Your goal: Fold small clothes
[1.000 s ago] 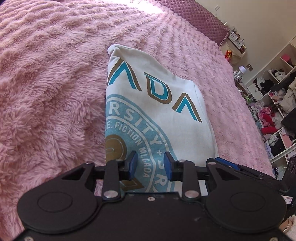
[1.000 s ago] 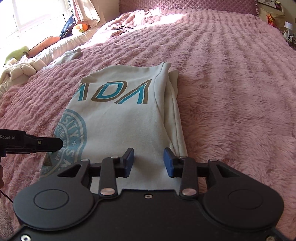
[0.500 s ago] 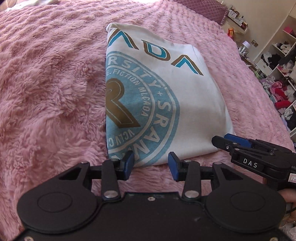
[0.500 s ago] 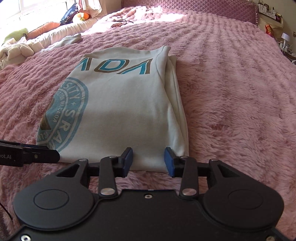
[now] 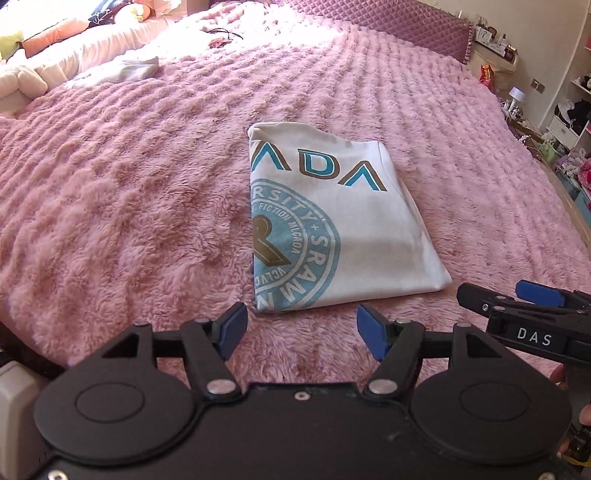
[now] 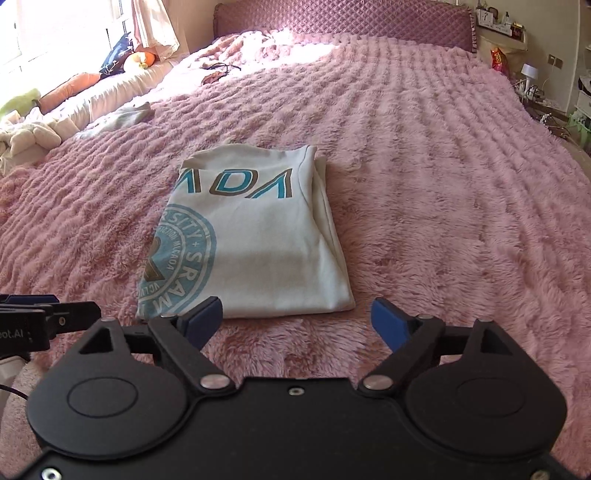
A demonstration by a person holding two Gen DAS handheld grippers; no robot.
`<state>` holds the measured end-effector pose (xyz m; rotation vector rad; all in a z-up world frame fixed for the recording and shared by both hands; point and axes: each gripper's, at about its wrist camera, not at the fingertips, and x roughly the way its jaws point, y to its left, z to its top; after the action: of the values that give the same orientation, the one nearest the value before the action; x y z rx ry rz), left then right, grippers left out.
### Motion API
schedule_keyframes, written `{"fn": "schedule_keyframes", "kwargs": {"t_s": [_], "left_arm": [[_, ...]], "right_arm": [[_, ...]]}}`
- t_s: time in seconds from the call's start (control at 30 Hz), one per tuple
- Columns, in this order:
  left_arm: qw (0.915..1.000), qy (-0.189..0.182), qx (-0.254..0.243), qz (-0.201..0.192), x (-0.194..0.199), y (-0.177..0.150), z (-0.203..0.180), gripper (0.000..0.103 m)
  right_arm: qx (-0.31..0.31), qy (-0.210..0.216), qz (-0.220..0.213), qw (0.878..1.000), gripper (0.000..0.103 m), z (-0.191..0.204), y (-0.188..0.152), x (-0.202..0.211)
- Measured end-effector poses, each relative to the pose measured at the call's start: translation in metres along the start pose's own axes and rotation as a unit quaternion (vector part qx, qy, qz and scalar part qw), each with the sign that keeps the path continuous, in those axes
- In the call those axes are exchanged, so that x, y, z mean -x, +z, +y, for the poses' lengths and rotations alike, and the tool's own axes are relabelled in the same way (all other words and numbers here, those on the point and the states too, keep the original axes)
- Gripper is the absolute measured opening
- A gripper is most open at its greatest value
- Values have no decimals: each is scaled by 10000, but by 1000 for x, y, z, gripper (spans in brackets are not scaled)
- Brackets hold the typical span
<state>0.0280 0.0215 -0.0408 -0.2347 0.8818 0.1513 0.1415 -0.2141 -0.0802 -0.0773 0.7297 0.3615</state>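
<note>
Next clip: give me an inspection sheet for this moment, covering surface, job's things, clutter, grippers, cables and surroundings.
Surface: pink fluffy bedspread covering the bed.
Job's things: white printed T-shirt lying folded flat, touched by neither gripper.
Clutter: small light garment near the bed's far left edge; plush toys beyond it.
Grippers: left gripper open, empty, short of the shirt's near edge; right gripper open, empty.
Cables: dark cord near the headboard.
Surroundings: cluttered shelves on the right.
</note>
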Motion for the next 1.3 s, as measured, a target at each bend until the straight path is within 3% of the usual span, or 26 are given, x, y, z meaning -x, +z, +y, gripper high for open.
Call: {"fn": "schedule_keyframes", "kwargs": {"t_s": [0.07, 0.23, 0.5, 1.3], "left_arm": [[9999, 104, -2, 3, 19, -3, -2, 70], [9993, 305, -12, 201, 57, -10, -8, 72], [9994, 182, -39, 301, 92, -22, -13, 73], [9987, 386, -80, 307, 99, -20, -13, 74]], "right_arm": [[63, 14, -3, 10000, 103, 4, 3, 22], [58, 49, -65, 9999, 103, 13, 7, 64], [-235, 108, -263, 9993, 103, 17, 3, 98], [-151, 15, -76, 9999, 103, 23, -2, 94]]}}
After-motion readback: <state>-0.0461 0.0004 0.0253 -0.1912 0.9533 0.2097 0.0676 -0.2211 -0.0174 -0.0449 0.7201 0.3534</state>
